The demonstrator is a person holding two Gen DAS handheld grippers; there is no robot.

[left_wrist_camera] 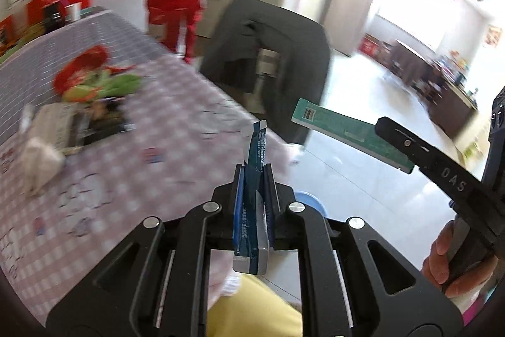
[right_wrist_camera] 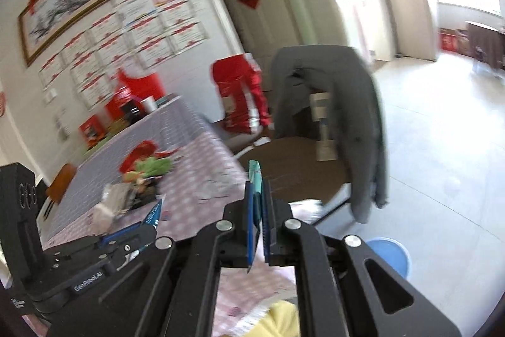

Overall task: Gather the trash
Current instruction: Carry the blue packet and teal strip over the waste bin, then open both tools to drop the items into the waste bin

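Gripping a flattened blue wrapper [left_wrist_camera: 254, 198], the left gripper [left_wrist_camera: 254, 179] had its two fingers pressed together on it. The wrapper stood on edge between the pads — dark blue with fine white print, a silvery inner face and a pale sealed strip at each end. Its upper end rose above the fingertips and its lower end hung below them, over the near edge of the table [left_wrist_camera: 94, 147], which wore a pink-and-white checked cloth.

The right gripper [right_wrist_camera: 258, 204] was likewise clamped on a thin green card box [left_wrist_camera: 341, 128], seen edge-on from the right wrist view as a teal sliver. From the left wrist view it showed a long green face with small print and a pale end bearing a barcode. It was held in the air beyond the table's edge, above the pale floor.

Farther back on the cloth lay a blurred trash pile [left_wrist_camera: 79, 103] of red, green and white packaging. A blue bin [right_wrist_camera: 389, 255] stood on the floor near the table. A dark grey jacket [right_wrist_camera: 331, 103] hung over a chair beside the table.
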